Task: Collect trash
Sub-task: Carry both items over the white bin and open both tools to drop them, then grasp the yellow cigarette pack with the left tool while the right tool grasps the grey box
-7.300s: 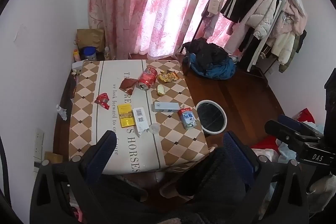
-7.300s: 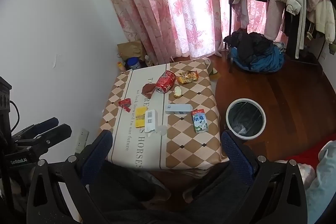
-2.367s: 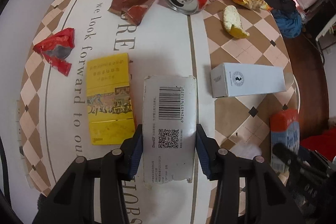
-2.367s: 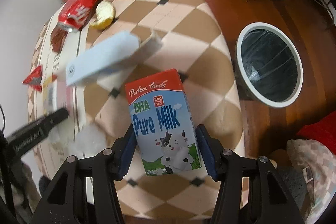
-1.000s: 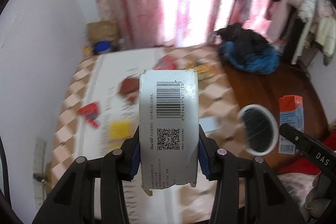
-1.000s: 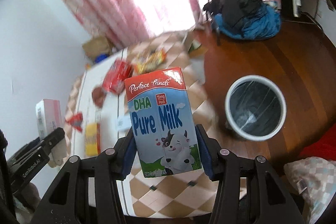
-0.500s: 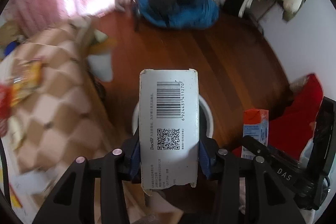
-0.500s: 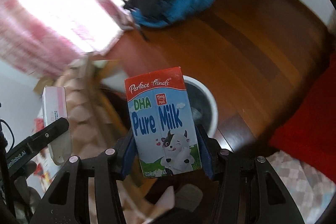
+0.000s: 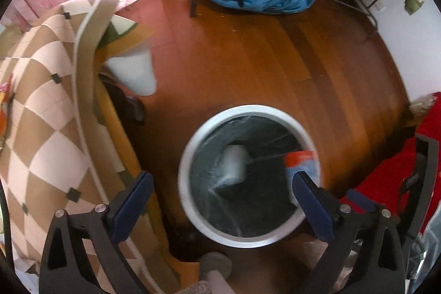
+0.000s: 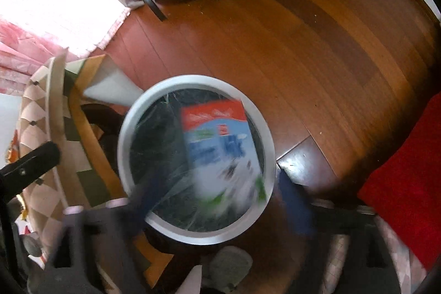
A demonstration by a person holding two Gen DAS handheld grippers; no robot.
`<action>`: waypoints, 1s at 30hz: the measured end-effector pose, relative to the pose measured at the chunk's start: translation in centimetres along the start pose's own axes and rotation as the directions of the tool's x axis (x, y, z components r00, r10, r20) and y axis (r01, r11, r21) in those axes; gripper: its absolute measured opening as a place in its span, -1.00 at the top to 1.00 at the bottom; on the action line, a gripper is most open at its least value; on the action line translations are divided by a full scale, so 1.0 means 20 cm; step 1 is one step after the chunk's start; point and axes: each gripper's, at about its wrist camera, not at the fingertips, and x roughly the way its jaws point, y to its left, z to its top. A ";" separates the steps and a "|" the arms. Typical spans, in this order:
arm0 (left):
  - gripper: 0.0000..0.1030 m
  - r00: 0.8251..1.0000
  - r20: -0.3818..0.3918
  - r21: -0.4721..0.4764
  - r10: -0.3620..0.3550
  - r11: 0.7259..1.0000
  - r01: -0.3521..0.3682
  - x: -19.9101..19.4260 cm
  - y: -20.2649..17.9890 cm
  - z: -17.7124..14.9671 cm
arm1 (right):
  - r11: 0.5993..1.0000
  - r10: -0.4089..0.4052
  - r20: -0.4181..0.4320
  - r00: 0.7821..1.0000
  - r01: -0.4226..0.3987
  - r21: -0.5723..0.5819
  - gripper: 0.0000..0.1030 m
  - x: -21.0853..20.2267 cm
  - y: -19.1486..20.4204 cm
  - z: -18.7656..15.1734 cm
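Release step over bin [image 9: 190, 200]: both tongs, left [image 9: 223, 200] and right [image 10: 220, 197], opening; milk carton [image 10: 220, 145] and white box [image 9: 234, 164] falling inside; next, return to table [image 9: 41, 115] for remaining litter.

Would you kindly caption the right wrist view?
Right gripper opening, milk carton dropping into the lined bin.
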 end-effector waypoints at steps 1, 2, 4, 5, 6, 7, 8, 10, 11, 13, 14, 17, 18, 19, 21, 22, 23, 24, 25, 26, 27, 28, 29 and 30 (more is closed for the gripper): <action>-1.00 1.000 0.002 0.014 0.030 0.999 -0.030 0.01 0.00 -0.02 | 1.000 -0.016 -0.004 1.000 0.016 -0.003 -1.00 0.02 0.00 0.00; -1.00 0.999 0.002 0.021 0.045 0.999 -0.045 0.01 -0.01 -0.03 | 0.999 -0.044 -0.007 0.999 0.044 -0.007 -1.00 0.03 0.00 0.00; -1.00 0.996 -0.002 0.041 0.089 0.995 -0.089 0.03 -0.01 -0.06 | 0.995 -0.097 -0.013 0.995 0.097 -0.017 -1.00 0.05 0.00 -0.02; -1.00 0.995 -0.003 0.047 0.099 0.994 -0.099 0.04 -0.02 -0.07 | 0.993 -0.118 -0.017 0.993 0.118 -0.020 -1.00 0.05 -0.01 -0.03; -1.00 0.994 -0.008 0.057 0.112 0.992 -0.111 0.04 -0.03 -0.09 | 0.991 -0.131 -0.019 0.991 0.130 -0.023 -1.00 0.06 -0.01 -0.04; -1.00 0.992 -0.011 0.063 0.123 0.991 -0.122 0.05 -0.03 -0.10 | 0.990 -0.140 -0.022 0.990 0.140 -0.026 -1.00 0.06 -0.01 -0.05; -1.00 0.991 -0.012 0.065 0.130 0.990 -0.129 0.05 -0.03 -0.11 | 0.988 -0.154 -0.022 0.988 0.154 -0.028 -1.00 0.06 -0.01 -0.06; -1.00 0.989 -0.008 0.076 0.148 0.986 -0.147 0.04 -0.04 -0.13 | 0.983 -0.180 -0.026 0.983 0.179 -0.031 -1.00 0.05 0.00 -0.08; -1.00 0.987 -0.002 0.082 0.161 0.984 -0.160 0.03 -0.04 -0.14 | 0.983 -0.183 -0.027 0.983 0.182 -0.030 -1.00 0.04 -0.01 -0.09; -1.00 0.986 0.007 0.092 0.165 0.982 -0.165 0.01 -0.05 -0.15 | 0.980 -0.198 -0.027 0.980 0.197 -0.034 -1.00 0.02 0.00 -0.11; -1.00 0.985 0.010 0.094 0.170 0.981 -0.170 0.00 -0.05 -0.16 | 0.979 -0.203 -0.022 0.979 0.202 -0.037 -1.00 0.01 0.01 -0.11; -1.00 0.986 0.018 0.095 0.166 0.981 -0.167 -0.05 -0.04 -0.18 | 0.978 -0.202 -0.013 0.979 0.201 -0.047 -1.00 -0.04 0.04 -0.14; -1.00 0.986 0.024 0.094 0.168 0.981 -0.169 -0.07 -0.04 -0.19 | 0.978 -0.201 -0.009 0.980 0.200 -0.050 -1.00 -0.06 0.05 -0.15; -1.00 0.986 0.029 0.094 0.165 0.982 -0.167 -0.09 -0.04 -0.19 | 0.979 -0.198 -0.005 0.980 0.197 -0.050 -1.00 -0.09 0.05 -0.16; -1.00 0.986 0.044 0.093 0.162 0.982 -0.165 -0.15 -0.03 -0.21 | 0.979 -0.196 0.015 0.981 0.196 -0.054 -1.00 -0.17 0.08 -0.17; -1.00 0.984 0.058 0.093 0.168 0.981 -0.173 -0.20 -0.03 -0.22 | 0.979 -0.194 0.022 0.981 0.195 -0.054 -1.00 -0.19 0.09 -0.18; -1.00 0.983 0.065 0.091 0.171 0.980 -0.176 -0.23 -0.02 -0.22 | 0.980 -0.191 0.034 0.981 0.193 -0.055 -1.00 -0.23 0.11 -0.18; -1.00 0.983 0.073 0.086 0.167 0.981 -0.173 -0.27 -0.01 -0.23 | 0.979 -0.191 0.046 0.981 0.193 -0.058 -1.00 -0.29 0.13 -0.19; -1.00 0.982 0.088 0.077 0.164 0.982 -0.171 -0.33 0.00 -0.25 | 0.980 -0.187 0.056 0.981 0.190 -0.059 -1.00 -0.33 0.14 -0.20; -1.00 0.981 0.102 0.069 0.166 0.982 -0.174 -0.38 0.01 -0.25 | 0.981 -0.179 0.069 0.981 0.183 -0.059 -1.00 -0.38 0.15 -0.20; -1.00 0.979 0.116 0.061 0.165 0.983 -0.173 -0.43 0.02 -0.26 | 0.982 -0.175 0.086 0.981 0.180 -0.058 -1.00 -0.44 0.17 -0.21; -1.00 0.976 0.143 0.050 0.162 0.984 -0.170 -0.51 0.03 -0.28 | 0.982 -0.173 0.099 0.980 0.179 -0.057 -1.00 -0.49 0.19 -0.22; -1.00 0.973 0.164 0.041 0.160 0.985 -0.168 -0.58 0.05 -0.29 | 0.983 -0.167 0.117 0.979 0.174 -0.055 -1.00 -0.56 0.21 -0.23; -1.00 0.971 0.178 0.036 0.157 0.986 -0.165 -0.62 0.06 -0.30 | 0.985 -0.157 0.135 0.978 0.166 -0.054 -1.00 -0.61 0.23 -0.24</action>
